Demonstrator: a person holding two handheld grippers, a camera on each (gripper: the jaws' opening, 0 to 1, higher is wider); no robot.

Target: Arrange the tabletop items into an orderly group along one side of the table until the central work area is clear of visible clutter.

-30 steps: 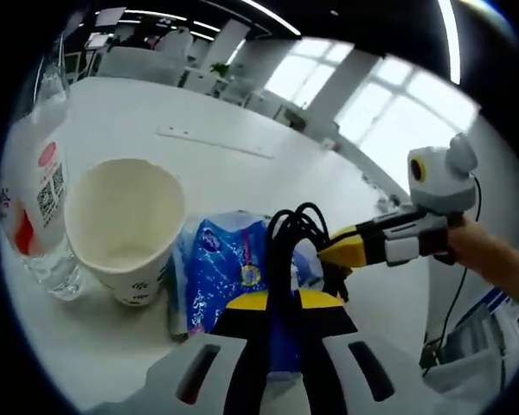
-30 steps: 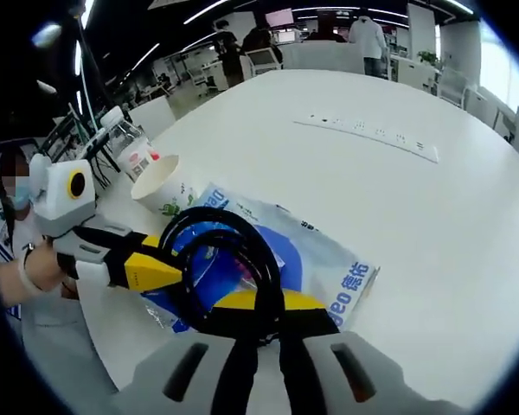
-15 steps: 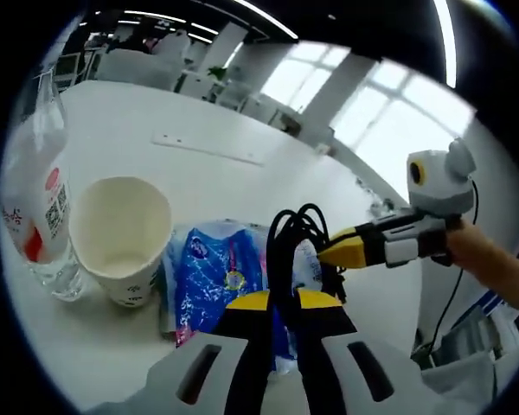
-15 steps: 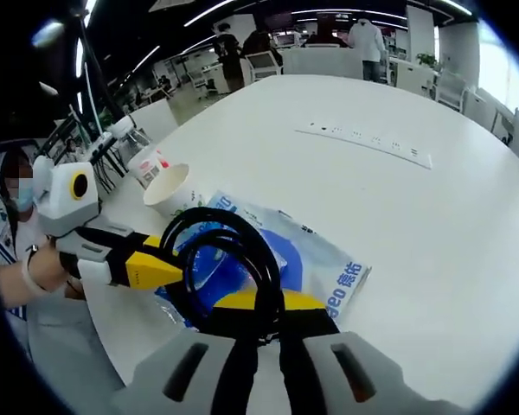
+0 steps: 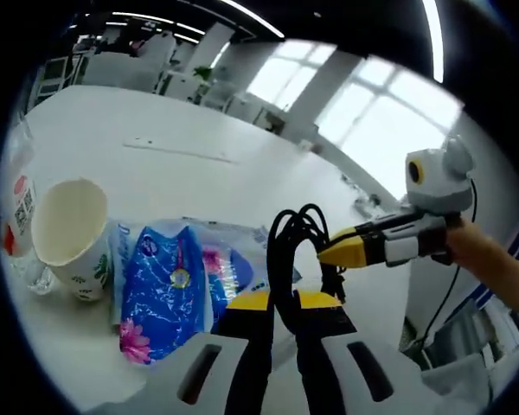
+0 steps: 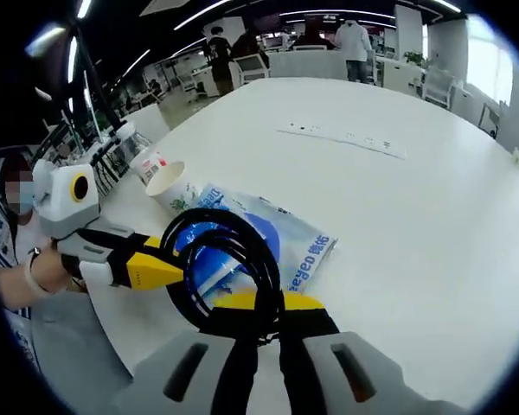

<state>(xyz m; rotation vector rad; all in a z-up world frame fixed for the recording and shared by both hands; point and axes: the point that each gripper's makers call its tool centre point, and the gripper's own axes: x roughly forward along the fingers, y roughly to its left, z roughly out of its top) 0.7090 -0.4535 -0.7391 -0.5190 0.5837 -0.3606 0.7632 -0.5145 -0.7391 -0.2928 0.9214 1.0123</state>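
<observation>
- On the white desk point(image 6: 432, 216), at its near edge by you: one blue-and-white plastic packet point(image 5: 169, 281), lying flat; it also shows in the right gripper view point(image 6: 281, 251).
- Just beside the packet: one white paper cup point(image 5: 67, 226), upright, open mouth up, with a small green print low on its wall. In the right gripper view the cup point(image 6: 175, 183) stands at the packet's far corner.
- Beyond the cup: one clear plastic bottle point(image 5: 17, 203) with a red-and-white label, close against the cup; whether they touch cannot be told.
- Above the packet: one coil of black cable point(image 6: 221, 259), looped several times, lifted off the desk.
- Your left gripper point(image 5: 281, 304): jaws closed onto the cable point(image 5: 290, 246) at the lower part of the coil.
- Your right gripper point(image 6: 261, 304): jaws likewise closed on the same coil, so you hold it from both sides.
- Far across the desk: one long white strip point(image 6: 342, 137) lying flat, well apart from the group.
- Background: people standing by other desks at the far end of the room.
</observation>
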